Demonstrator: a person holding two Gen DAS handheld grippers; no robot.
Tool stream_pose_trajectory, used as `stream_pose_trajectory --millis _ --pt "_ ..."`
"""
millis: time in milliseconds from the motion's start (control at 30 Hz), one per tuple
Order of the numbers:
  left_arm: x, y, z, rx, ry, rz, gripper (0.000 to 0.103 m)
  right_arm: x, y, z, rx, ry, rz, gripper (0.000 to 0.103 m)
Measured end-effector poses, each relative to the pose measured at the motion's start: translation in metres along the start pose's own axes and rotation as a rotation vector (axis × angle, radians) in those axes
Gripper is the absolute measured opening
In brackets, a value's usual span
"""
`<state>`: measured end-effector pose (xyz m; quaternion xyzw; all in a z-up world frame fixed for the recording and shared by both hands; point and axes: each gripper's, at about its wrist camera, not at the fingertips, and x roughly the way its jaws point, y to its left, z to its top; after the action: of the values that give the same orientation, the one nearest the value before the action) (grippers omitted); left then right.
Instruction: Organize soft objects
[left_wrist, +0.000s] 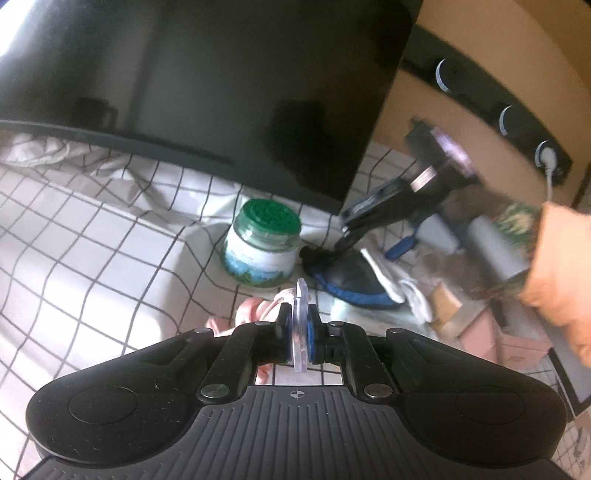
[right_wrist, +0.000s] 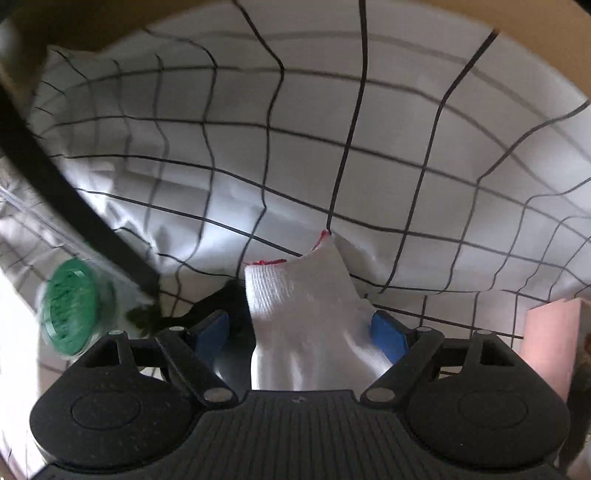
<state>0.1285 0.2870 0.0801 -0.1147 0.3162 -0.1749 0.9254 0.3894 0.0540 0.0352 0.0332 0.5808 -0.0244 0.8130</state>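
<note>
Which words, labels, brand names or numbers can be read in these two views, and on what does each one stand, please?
None can be read.
Green-lidded jar: its blue and white label carries print, too blurred to read.
Jar lid: raised pattern, no legible letters in either view.
Pink boxes: a faint mark, too small to read.
White glove, checked cloth: no text.

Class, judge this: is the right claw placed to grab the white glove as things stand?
Probably yes. The right claw is open with the white glove lying between its blue pads, and nothing covers the glove.
</note>
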Motion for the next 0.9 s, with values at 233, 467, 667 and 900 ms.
stream_pose_trajectory --millis 233,467,667,900 --pt "-0.013 0.000 0.008 -0.006 -0.059 -0.064 0.010 -0.013 0.006 -0.016 -0.058 -0.016 0.075 0.009" --pt "-0.008 -0.017 0.023 0.070 -0.069 -0.077 0.009 -0.074 -0.003 -0.036 -0.091 -0.125 0.158 0.008" --pt "-0.007 -0.010 0.030 0.069 -0.088 -0.033 0.008 -0.123 -0.018 -0.039 -0.081 -0.205 0.229 0.008" --pt "0.003 -0.006 0.004 0.077 0.056 -0.031 0.010 -0.115 -0.002 -0.083 -0.206 -0.186 0.218 0.008"
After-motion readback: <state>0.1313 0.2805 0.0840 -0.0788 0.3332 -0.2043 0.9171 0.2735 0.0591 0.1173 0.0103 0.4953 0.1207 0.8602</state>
